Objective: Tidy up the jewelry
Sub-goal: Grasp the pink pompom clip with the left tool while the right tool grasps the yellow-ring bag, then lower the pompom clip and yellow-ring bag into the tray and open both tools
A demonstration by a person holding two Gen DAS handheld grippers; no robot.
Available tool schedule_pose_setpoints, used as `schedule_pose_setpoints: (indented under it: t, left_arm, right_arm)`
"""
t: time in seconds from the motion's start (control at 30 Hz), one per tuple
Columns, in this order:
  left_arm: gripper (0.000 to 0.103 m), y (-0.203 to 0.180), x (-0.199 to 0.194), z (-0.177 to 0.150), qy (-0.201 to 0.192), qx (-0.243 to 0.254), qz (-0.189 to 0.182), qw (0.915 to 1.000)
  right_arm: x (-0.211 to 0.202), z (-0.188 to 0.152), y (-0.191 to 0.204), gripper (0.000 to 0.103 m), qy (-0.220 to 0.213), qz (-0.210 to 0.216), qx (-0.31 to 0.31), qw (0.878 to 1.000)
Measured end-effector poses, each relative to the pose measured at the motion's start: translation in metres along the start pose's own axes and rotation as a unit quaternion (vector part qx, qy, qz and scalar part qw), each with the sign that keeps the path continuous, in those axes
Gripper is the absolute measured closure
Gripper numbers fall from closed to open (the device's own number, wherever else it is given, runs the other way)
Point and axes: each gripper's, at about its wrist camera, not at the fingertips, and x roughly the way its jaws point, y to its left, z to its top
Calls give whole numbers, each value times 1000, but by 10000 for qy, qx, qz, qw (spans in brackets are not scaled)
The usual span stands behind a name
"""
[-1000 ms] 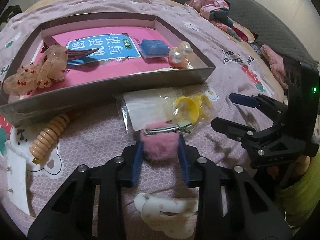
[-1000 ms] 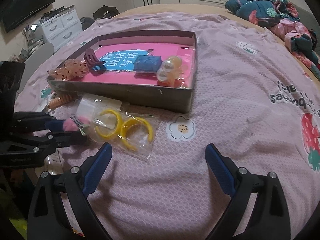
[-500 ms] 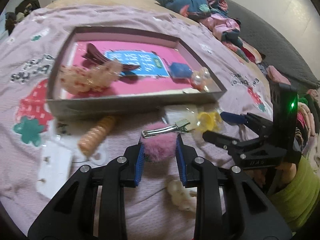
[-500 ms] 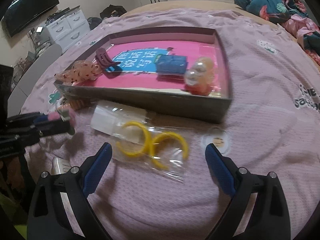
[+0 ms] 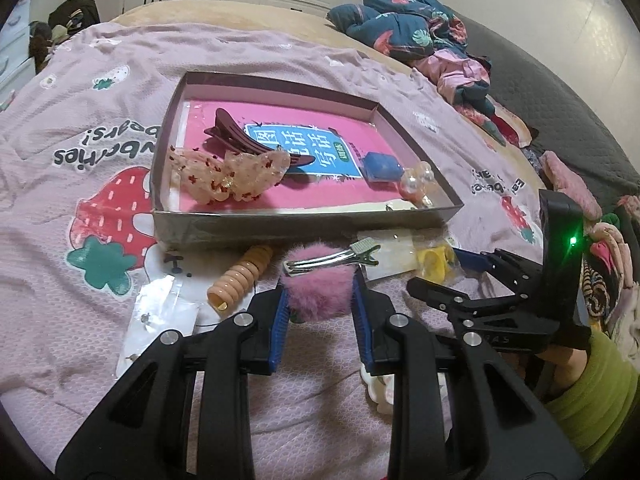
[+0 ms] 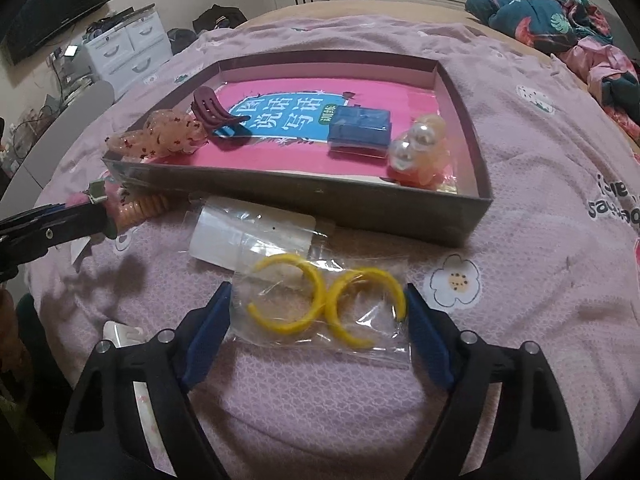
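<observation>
My left gripper is shut on a pink fluffy pompom hair clip with a silver metal clip, held above the bedspread just in front of the grey tray. The tray holds a maroon claw clip, a speckled scrunchie, a blue box and pearl pieces. My right gripper is open, its fingers on either side of a clear bag with two yellow hoop earrings. The left gripper shows at the left of the right wrist view.
A peach spiral hair tie and a clear packet of small studs lie left of the left gripper. A white card in plastic lies before the tray. A white clip lies under the left gripper. Clothes are piled at the far right.
My left gripper has lifted and drawn back with the pink clip, showing more of the tray. My right gripper has moved forward and down so its fingers flank the yellow hoop bag.
</observation>
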Motion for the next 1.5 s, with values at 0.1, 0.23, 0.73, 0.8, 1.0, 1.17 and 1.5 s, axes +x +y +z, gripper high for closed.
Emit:
schedule_pose_setpoints:
  t: [0.1, 0.23, 0.73, 0.8, 1.0, 1.17, 1.5]
  left_arm:
    - [83, -2, -4, -1, -29, 19, -7, 10000]
    - [83, -7, -11, 0, -102, 74, -39, 9999]
    - [83, -37, -28, 16, -411, 360, -177, 9983]
    - [82, -38, -29, 22, -467, 380, -167, 9980]
    - [82, -38, -32, 36, -611, 383, -96, 9973]
    - [82, -32, -35, 47, -730, 344, 9, 9967]
    - [82, 0, -28, 63, -834, 106, 481, 9953]
  right_arm:
    - [-8, -2, -3, 21, -53, 32, 46, 10000]
    - [-28, -7, -10, 21, -185, 78, 153, 9997]
    - [-99, -7, -31, 21, -894, -153, 303, 9954]
    - [-104, -1, -31, 21, -981, -168, 273, 9947]
    - [-114, 17, -35, 21, -1195, -226, 201, 9924]
    - [-116, 32, -35, 21, -1314, -264, 146, 9909]
    - [-106, 58, -32, 21, -1444, -226, 145, 9892]
